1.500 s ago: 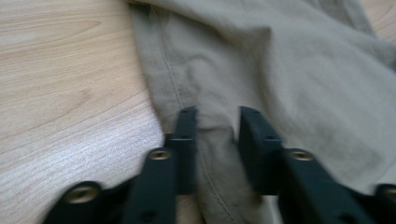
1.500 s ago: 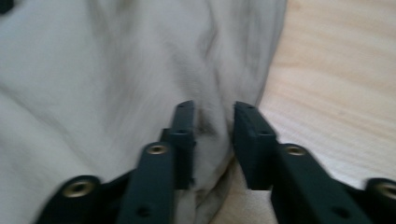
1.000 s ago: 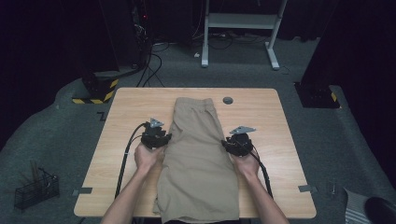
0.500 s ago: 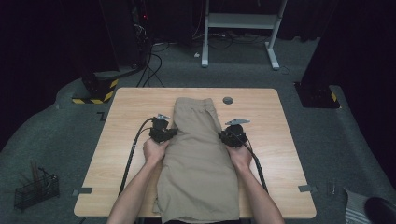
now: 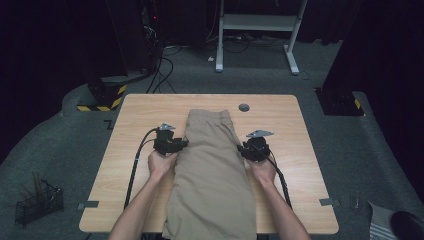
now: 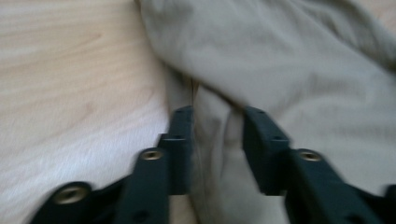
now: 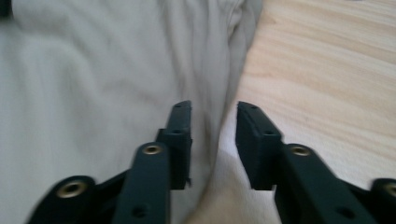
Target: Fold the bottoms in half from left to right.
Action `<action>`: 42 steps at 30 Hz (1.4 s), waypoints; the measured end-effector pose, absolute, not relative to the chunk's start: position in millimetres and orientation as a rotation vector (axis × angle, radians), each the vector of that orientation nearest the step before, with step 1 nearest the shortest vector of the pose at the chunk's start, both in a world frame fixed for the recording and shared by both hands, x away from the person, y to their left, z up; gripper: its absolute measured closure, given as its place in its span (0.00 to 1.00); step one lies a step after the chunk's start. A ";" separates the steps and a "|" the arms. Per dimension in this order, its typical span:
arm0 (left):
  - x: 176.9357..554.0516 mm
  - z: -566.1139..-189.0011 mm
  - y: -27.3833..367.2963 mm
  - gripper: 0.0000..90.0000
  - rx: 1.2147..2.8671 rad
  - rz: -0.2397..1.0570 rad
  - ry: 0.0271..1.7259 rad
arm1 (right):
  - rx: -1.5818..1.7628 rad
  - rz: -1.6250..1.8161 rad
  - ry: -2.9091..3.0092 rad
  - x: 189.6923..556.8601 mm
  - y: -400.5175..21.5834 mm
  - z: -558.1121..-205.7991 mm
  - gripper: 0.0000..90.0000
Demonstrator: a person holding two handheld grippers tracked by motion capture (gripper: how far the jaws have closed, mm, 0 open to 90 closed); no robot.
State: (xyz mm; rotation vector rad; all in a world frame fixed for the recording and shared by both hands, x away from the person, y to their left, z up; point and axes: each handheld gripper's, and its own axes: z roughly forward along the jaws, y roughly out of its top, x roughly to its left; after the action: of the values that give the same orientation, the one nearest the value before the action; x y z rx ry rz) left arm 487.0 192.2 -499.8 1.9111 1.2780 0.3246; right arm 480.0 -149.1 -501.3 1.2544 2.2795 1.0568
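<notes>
On the table [image 5: 130, 150], folded khaki shorts [image 5: 212, 170] lie lengthwise, both grippers' jaws just reopened astride their edges.

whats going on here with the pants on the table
A person is working on khaki trousers spread lengthwise on a wooden table, a gripper in each hand. The left gripper is at the cloth's left edge, the right gripper at its right edge. Both jaws have just been opening, with a fold of fabric between them but not pinched.

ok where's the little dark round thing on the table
In the high view the dark round spot sits near the table's far edge, just right of the khaki garment's top.
</notes>
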 end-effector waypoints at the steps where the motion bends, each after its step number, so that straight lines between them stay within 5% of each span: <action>1: 489.3 -500.0 190.9 0.65 1.897 0.330 1.282 | 1.264 1.066 2.270 482.9 -147.1 -500.1 0.70; 4: 496.8 -503.1 187.2 0.71 1.895 0.304 1.299 | 1.273 1.085 2.257 491.9 -140.7 -499.1 0.71; 8: 497.6 -507.4 186.0 0.97 1.929 0.304 1.302 | 1.272 1.058 2.259 498.4 -135.2 -504.1 0.98; 11: 494.0 -507.9 191.4 0.99 1.949 0.281 1.289 | 1.282 1.057 2.267 497.3 -144.1 -504.7 1.00; 15: 491.4 -505.4 189.2 0.93 1.961 0.322 1.316 | 1.271 1.029 2.283 495.0 -142.0 -505.9 0.95; 18: 480.2 -499.1 196.2 0.64 1.934 0.296 1.310 | 1.305 1.038 2.280 490.8 -146.8 -504.8 0.72; 22: 448.0 -489.8 197.9 0.49 1.992 0.276 1.211 | 1.268 1.104 2.288 464.3 -157.1 -495.9 0.64; 26: 424.0 -498.1 195.7 0.52 2.036 0.225 1.199 | 1.193 1.112 2.353 437.7 -153.3 -495.8 0.64; 31: 425.8 -511.5 188.8 0.90 2.100 0.233 1.177 | 1.103 1.013 2.439 427.8 -138.9 -509.0 0.90; 33: 432.8 -511.4 185.4 0.97 2.107 0.252 1.176 | 1.070 0.968 2.433 430.9 -135.6 -514.5 0.99; 38: 458.9 -509.4 184.1 0.97 2.037 0.326 1.209 | 1.143 0.948 2.344 455.6 -138.1 -514.6 1.00; 42: 458.5 -504.5 191.1 0.67 1.991 0.283 1.255 | 1.211 0.983 2.288 460.9 -146.7 -508.3 0.80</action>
State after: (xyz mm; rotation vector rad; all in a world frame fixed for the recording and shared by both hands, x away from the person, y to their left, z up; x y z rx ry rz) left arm 458.5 191.1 -504.5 1.9912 1.2554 0.2833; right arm 460.9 -146.7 -508.3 1.2114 2.2883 0.9829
